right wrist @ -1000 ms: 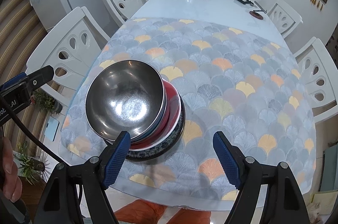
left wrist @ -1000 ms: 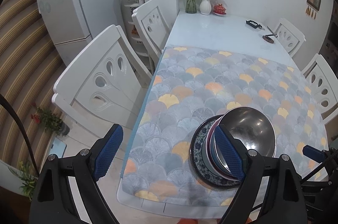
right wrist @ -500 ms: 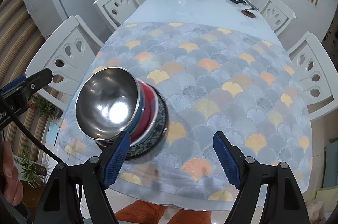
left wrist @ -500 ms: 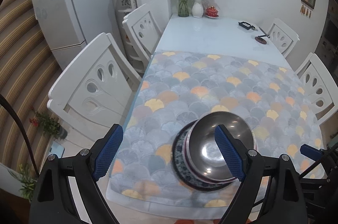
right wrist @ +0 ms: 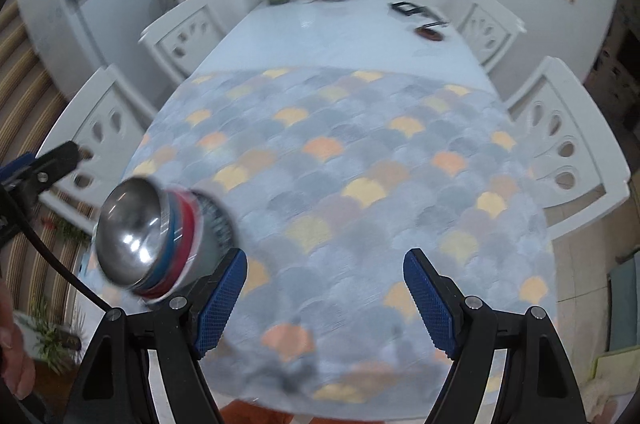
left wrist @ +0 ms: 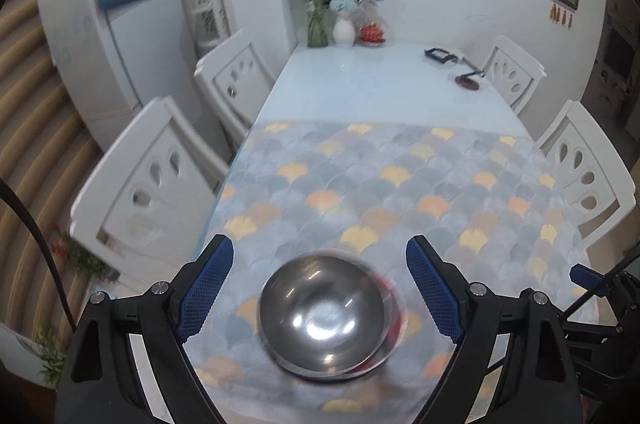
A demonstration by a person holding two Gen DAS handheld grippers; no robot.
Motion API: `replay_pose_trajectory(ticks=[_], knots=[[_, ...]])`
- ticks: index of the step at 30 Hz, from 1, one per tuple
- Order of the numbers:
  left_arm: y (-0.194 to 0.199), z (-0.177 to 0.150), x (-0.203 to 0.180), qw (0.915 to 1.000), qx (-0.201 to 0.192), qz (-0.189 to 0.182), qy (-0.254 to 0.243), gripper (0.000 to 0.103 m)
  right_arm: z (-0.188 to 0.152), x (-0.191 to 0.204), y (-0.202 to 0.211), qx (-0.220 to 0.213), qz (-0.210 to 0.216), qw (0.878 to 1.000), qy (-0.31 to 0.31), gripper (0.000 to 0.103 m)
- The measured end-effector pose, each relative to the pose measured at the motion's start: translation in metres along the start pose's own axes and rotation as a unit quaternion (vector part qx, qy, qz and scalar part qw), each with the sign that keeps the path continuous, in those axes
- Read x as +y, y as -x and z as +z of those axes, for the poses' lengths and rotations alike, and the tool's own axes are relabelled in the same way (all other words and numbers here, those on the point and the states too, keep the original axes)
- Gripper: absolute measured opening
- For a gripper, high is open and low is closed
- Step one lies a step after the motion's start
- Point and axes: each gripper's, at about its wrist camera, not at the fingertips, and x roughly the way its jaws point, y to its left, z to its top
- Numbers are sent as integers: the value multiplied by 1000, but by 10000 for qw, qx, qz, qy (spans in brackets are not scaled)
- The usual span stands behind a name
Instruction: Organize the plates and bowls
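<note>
A shiny steel bowl [left wrist: 324, 316] tops a stack of dishes near the front edge of the patterned cloth [left wrist: 400, 192]. Under it, the right wrist view shows blue and red rims and a dark patterned plate [right wrist: 214, 224] below the steel bowl [right wrist: 130, 236]. My left gripper [left wrist: 320, 290] hangs open above the stack, which shows between its blue pads [left wrist: 206, 288] without touching them. My right gripper [right wrist: 324, 298] is open over bare cloth, with the stack beside its left pad [right wrist: 220, 304]. Both views are blurred.
White chairs [left wrist: 148, 188] line both long sides of the table [left wrist: 380, 80]. At the far end stand vases of flowers [left wrist: 320, 8], a red dish [left wrist: 372, 34] and a small black stand [left wrist: 466, 80]. A fridge [left wrist: 104, 36] is at the back left.
Both grippers have drawn back and up from the table, and the stack has slid left in both views. It now lies between the left gripper's pads and left of the right gripper's. Neither opening changed.
</note>
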Motion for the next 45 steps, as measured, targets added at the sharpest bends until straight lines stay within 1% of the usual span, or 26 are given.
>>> replay_pose_trajectory(ticks=[3,5,6,8,9,11,13,17,19,22,26,28,32,35,41,44,45], knots=[[5,20,-34,9998,-121,-28,-166,88,10,-39,0,-97,-151,9995,-261,79],[5,28,-62,9994,-154,-108,-307,88,15,-66,-3,-106,-289,9989,-365,81],[3,30,-77,9991,-143,-132,-388,88,17,-77,-5,-112,-364,9985,-384,84],[-8,31,-109,9982,-1,-180,-569,88,17,-101,-11,-151,-483,9979,-416,85],[-21,28,-129,9971,194,-300,-669,88,17,-111,-15,-151,-517,9977,-422,85],[-38,21,-152,9954,464,-389,-742,88,15,-133,-30,-59,-528,9976,-443,85],[-61,7,-181,9934,628,-312,-910,88,12,-148,-42,18,-500,9977,-465,85],[-90,-16,-213,9906,825,-142,-1084,88,1,-174,-72,351,-515,9971,-437,85],[-104,-25,-223,9887,1013,-114,-1099,88,-4,-183,-81,469,-497,9967,-441,85],[-118,-35,-234,9880,1139,-82,-1042,88,-9,-193,-93,573,-453,9964,-422,85],[-136,-47,-243,9878,1240,-84,-943,88,-11,-199,-109,505,-401,9971,-413,85],[-146,-53,-245,9882,1303,-130,-797,88,-12,-203,-114,436,-378,9973,-454,85],[-163,-61,-244,9892,1367,-193,-490,88,-13,-206,-128,414,-430,9974,-393,85],[-176,-66,-243,9896,1385,-123,-361,88,-14,-208,-139,395,-469,9975,-363,85],[-194,-74,-241,9890,1454,-122,-253,88,-16,-211,-155,313,-483,9977,-365,85],[-202,-78,-241,9893,1428,-80,-303,88,-17,-212,-165,309,-466,9978,-345,85],[-206,-80,-243,9890,1433,-76,-367,90,-18,-213,-170,338,-471,9977,-353,85]])
